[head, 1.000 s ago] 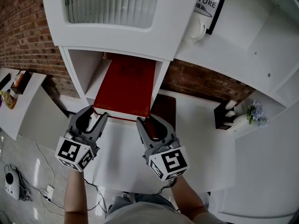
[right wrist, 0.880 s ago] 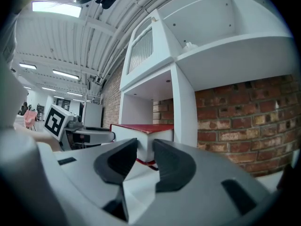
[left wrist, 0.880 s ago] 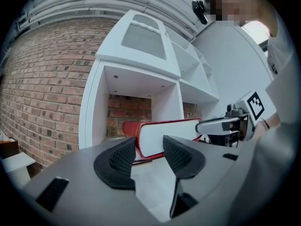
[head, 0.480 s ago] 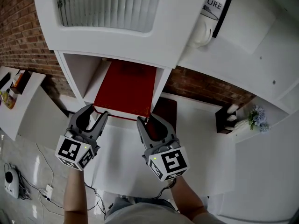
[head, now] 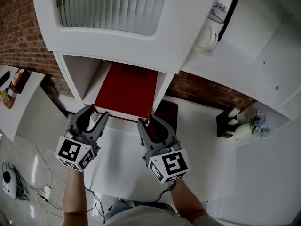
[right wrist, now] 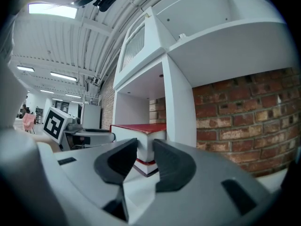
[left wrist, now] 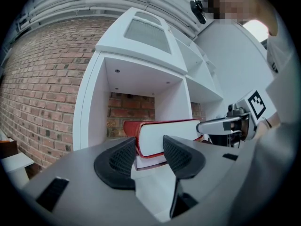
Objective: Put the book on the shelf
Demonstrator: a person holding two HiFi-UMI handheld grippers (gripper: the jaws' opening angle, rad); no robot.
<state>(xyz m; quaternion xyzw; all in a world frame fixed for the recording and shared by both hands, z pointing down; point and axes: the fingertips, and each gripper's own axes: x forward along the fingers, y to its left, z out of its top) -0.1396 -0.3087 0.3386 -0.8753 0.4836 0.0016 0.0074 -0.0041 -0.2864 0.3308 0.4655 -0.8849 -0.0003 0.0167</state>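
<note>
Left gripper (head: 99, 113) and right gripper (head: 147, 120), head view: jaws spread on both, pinching nothing, tips at the near end of the red book (head: 127, 91). It lies flat, partly inside the lower bay of the white shelf (head: 70, 76), long axis running into the bay. Left gripper view: spine at left, page edge facing out. Right gripper view: the book's corner sits close to the bay's upright (right wrist: 178, 112). Judged risk: uneven pushing skews it against that upright, or a tip slips off.
</note>
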